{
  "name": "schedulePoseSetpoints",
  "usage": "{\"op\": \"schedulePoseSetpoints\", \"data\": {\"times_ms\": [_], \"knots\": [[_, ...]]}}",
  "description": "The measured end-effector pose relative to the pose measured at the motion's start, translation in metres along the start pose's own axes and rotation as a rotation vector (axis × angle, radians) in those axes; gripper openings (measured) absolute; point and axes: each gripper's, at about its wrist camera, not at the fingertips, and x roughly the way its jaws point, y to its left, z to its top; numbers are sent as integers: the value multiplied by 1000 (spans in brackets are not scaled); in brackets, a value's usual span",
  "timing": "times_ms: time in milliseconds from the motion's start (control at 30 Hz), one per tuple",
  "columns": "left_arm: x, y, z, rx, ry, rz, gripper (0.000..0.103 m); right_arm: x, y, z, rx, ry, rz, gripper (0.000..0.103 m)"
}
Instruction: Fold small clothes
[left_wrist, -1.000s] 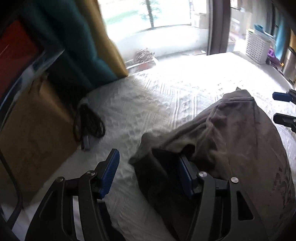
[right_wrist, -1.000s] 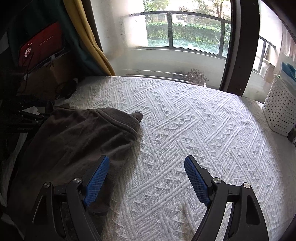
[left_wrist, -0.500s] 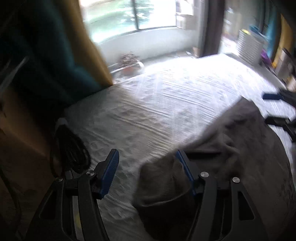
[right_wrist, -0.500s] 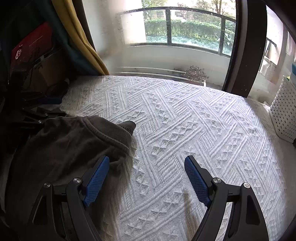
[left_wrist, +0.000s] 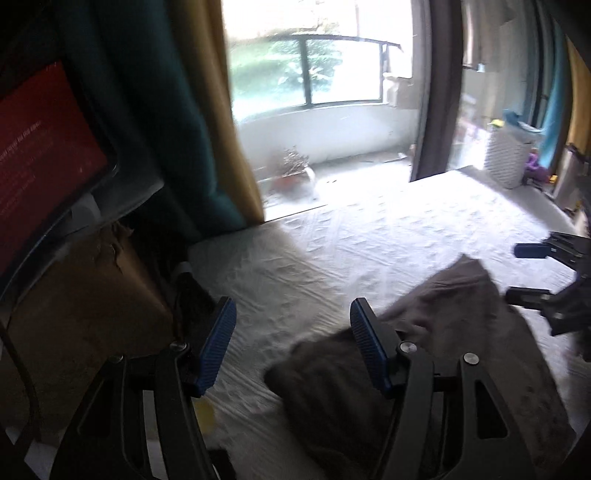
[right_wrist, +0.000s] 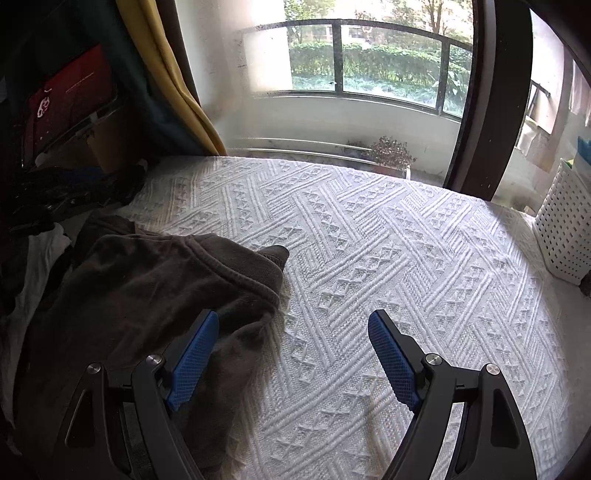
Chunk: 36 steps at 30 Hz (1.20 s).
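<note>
Garment (right_wrist: 147, 291) lies on bed (right_wrist: 406, 258), left part. Basket (right_wrist: 565, 236) on bed's right edge. Potted plant (right_wrist: 391, 153) behind bed, before window. Box (left_wrist: 77, 306) left of bed.

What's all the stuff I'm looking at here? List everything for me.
Garment: one, dark grey-brown, crumpled on the bed's left side.
Bedspread: one, white, textured, covering the bed.
Basket: one, white, perforated, at the bed's right edge.
Curtain: one, yellow and teal, left of the window.
Potted plant: one, brownish, on the balcony floor.
Railing: one, dark, outside the glass.
Red screen: one, far left.
Cardboard box: one, brown, beside the bed.
Left gripper: one, black with blue pads, open, above the garment's edge.
Right gripper: one, same colours, open, over the garment's right edge.
</note>
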Motion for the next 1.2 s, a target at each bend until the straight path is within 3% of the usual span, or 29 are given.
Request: {"op": "schedulePoseSetpoints", "data": {"times_ms": [300,500,567,600,667,800,900,967,1033,1133,1200], "knots": [[-16,-31,-29,-53,19,-174,65,-24,11,-10,-7,-28,4,84],[14,-31,-52,-141,155,-223,66,-29,11,-15,-4,-31,10,84],[18,-26,-58,-168,127,-258,43,-29,11,-17,-3,-31,11,84],[21,-23,-60,-190,150,-262,18,-28,11,-18,0,-28,13,84],[10,-22,-59,-194,113,-256,11,-26,11,-18,3,-25,15,84],[-6,-24,-58,-171,72,-177,9,-22,9,-19,15,-19,24,84],[13,-11,-68,-246,150,-163,20,-12,11,-19,19,-1,34,84],[6,-11,-68,-272,132,-155,29,-7,14,-20,14,6,39,84],[-11,-5,-66,-296,92,-115,58,-5,15,-21,9,10,42,84],[-33,8,-68,-363,47,-112,84,-6,14,-21,12,6,40,84],[-40,13,-70,-394,21,-126,91,-7,13,-20,18,2,37,84]]}}
